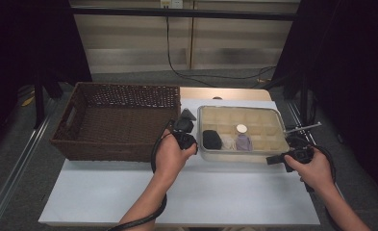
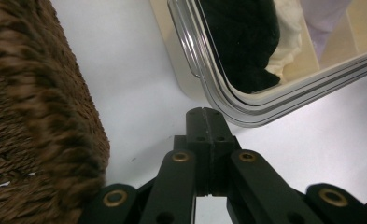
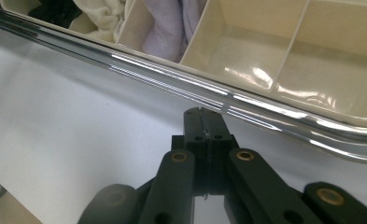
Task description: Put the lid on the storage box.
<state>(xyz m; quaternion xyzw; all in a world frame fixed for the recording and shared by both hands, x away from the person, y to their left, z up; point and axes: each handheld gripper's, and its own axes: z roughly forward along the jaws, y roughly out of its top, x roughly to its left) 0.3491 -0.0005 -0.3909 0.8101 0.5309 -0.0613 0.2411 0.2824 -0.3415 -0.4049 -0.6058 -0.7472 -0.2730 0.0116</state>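
A clear plastic box (image 1: 273, 144) with cream dividers stands at the table's right of middle. Its front row holds a black cloth (image 1: 211, 139), a cream cloth (image 1: 227, 142) and a lavender cloth (image 1: 243, 142); a small white round thing (image 1: 242, 128) lies behind them. My left gripper (image 1: 184, 126) sits in the gap between the basket and the box, jaws shut and empty (image 2: 203, 112), close to the box's corner rim (image 2: 228, 100). My right gripper (image 1: 270, 160) lies low at the box's front right, shut and empty (image 3: 203, 112), just short of the rim (image 3: 172, 79).
A brown wicker basket (image 1: 114, 120) stands at the left of the white table (image 1: 177, 192), its wall (image 2: 31, 116) close beside my left gripper. The box's right-hand compartments (image 3: 246, 42) hold nothing. A metal bar (image 1: 302, 128) sticks out at the box's right.
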